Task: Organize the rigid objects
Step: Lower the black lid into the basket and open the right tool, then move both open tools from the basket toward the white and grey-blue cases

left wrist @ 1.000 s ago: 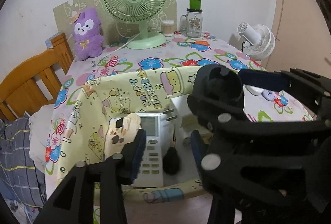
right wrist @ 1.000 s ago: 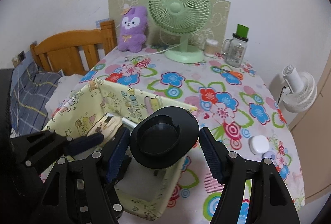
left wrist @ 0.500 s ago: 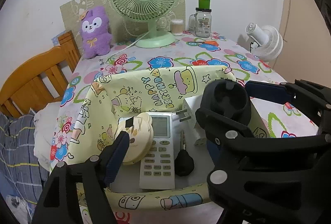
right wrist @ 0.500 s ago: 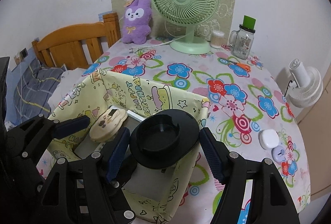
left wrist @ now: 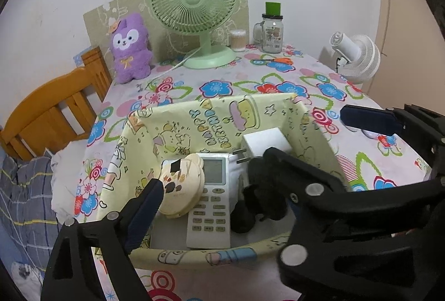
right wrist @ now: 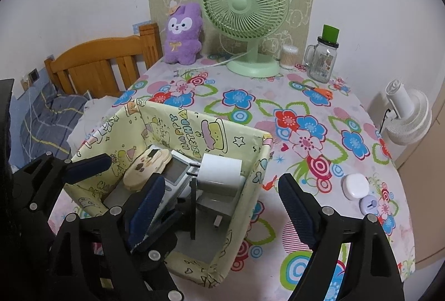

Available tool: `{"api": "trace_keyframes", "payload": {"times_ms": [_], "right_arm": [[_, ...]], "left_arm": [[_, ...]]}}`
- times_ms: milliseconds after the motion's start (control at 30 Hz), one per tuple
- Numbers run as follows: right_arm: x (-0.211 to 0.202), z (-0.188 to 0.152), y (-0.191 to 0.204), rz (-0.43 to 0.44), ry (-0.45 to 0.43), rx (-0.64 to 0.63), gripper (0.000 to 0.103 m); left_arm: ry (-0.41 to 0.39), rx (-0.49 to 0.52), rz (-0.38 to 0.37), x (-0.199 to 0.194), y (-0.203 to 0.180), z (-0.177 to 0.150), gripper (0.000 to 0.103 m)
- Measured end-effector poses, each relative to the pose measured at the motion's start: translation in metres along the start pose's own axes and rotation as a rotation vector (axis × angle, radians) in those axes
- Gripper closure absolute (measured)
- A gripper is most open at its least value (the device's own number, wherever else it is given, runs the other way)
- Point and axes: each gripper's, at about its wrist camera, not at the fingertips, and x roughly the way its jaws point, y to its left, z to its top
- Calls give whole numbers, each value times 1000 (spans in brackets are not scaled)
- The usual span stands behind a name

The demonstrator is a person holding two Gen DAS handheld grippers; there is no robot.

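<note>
Box: your yellow cartoon-print box [right wrist: 236, 223] on the tabletop [right wrist: 292, 106] already holds remote [left wrist: 211, 198], cream bear-shaped case [left wrist: 180, 189], white plug adapter [left wrist: 264, 144] and black round stand [left wrist: 264, 189].
Left gripper [left wrist: 250, 162]: fingers just spread wide, nothing between the pads.
Right gripper [right wrist: 219, 206]: fingers just spread, stand released below them.
Left to do: looks like white round case [right wrist: 355, 186] and lilac round piece [right wrist: 370, 206], both outside the box.
</note>
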Motion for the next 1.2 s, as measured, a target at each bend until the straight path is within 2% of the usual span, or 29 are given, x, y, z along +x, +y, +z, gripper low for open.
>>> {"api": "trace_keyframes", "payload": {"times_ms": [467,1200], "right_arm": [[-28,4,-15,-29,-50,-3,16],[-67,-1,-53,-78,-99,16,16]], "left_arm": [[-58,29,-1,-24,-23,11,7],[-94,76,-30,-45,-67,25,6]]}}
